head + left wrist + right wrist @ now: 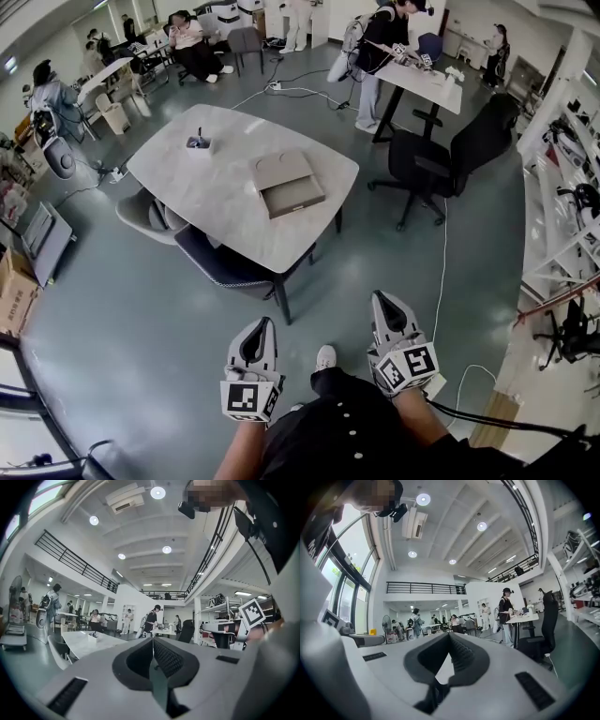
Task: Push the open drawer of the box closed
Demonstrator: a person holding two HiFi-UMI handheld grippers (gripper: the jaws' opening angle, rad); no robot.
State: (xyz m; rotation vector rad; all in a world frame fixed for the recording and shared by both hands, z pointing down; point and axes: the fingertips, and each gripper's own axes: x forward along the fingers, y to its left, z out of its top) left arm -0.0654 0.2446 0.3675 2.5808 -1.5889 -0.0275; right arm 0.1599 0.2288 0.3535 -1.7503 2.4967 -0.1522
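Note:
A beige box [281,169] lies on the grey marble table [216,187], its drawer [292,199] pulled out toward me. Both grippers hang low near my body, well away from the table. My left gripper [261,322] is shut with nothing in it; its jaws meet at the tips [152,637]. My right gripper [384,302] is also shut and empty [450,634]. In the left gripper view the table [84,641] shows far off at the left; the box cannot be made out there.
Dark chairs [220,262] are tucked at the table's near side. A small white holder [198,143] stands on the table. A black office chair [441,155] and a desk [422,84] with a person are at right. Shelving [562,206] lines the right edge.

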